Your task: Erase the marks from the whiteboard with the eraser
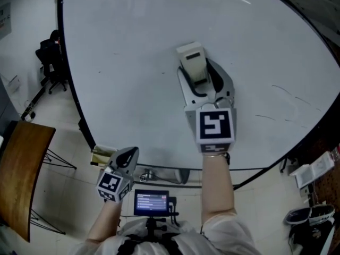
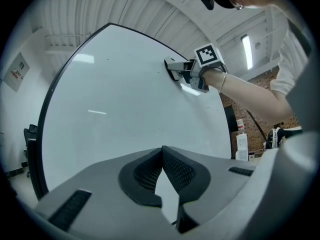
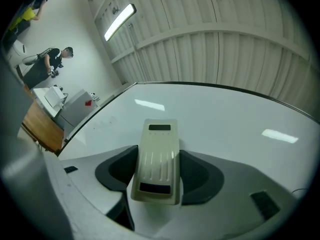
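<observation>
head view: one eraser (image 1: 193, 61) in right gripper (image 1: 205, 82), one whiteboard (image 1: 127, 57)

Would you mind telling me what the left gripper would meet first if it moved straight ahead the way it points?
Probably the bare whiteboard: the left gripper, jaws shut and empty, points at it with nothing between.

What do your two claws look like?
The left claw and right claw are grey plastic with dark ribbed pads inside. Each carries a white cube with black square markers. The person wears a white short-sleeved top and a thin bracelet on the right wrist.
</observation>
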`<control>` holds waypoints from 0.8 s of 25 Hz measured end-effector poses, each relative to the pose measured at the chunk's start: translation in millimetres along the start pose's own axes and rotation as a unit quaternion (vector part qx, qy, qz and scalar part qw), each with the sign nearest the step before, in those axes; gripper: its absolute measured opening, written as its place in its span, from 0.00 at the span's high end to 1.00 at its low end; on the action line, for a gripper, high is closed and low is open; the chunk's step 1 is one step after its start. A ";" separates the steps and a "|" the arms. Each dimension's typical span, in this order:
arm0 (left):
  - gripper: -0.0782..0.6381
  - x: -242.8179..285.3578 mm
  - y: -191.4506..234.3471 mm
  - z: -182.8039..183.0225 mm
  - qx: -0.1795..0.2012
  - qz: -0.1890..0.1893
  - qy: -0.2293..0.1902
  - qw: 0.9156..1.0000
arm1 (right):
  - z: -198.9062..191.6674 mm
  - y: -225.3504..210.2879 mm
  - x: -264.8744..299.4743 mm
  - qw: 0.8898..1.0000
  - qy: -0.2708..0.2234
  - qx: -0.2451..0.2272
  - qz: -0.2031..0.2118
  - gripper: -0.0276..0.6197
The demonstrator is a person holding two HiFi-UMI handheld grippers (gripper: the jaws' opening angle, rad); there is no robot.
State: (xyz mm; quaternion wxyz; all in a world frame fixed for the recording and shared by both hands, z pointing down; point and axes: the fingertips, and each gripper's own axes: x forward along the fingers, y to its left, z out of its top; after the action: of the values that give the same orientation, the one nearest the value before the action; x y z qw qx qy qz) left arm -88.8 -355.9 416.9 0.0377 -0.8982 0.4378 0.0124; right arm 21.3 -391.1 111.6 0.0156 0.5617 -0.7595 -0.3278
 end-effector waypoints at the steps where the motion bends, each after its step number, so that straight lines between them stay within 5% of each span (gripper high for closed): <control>1: 0.88 4.0 -3.2 0.3 -0.002 -0.005 -0.001 1.000 | -2.2 -7.0 -2.0 1.000 -0.003 0.000 -0.004 0.57; 14: 0.88 42.2 -41.1 2.2 0.002 -0.045 -0.001 0.999 | -54.4 -144.5 -65.9 0.991 0.018 0.087 -0.105 0.57; 20: 0.88 47.1 -51.5 4.7 0.007 -0.046 -0.004 0.999 | -64.7 -158.9 -74.1 0.987 0.026 0.107 -0.118 0.57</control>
State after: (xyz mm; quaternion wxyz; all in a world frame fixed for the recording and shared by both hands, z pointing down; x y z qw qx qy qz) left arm -19.2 -360.9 412.6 0.0460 -0.9170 0.3961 0.0108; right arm 207.9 -382.7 106.0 -0.0638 0.6541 -0.7178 -0.2299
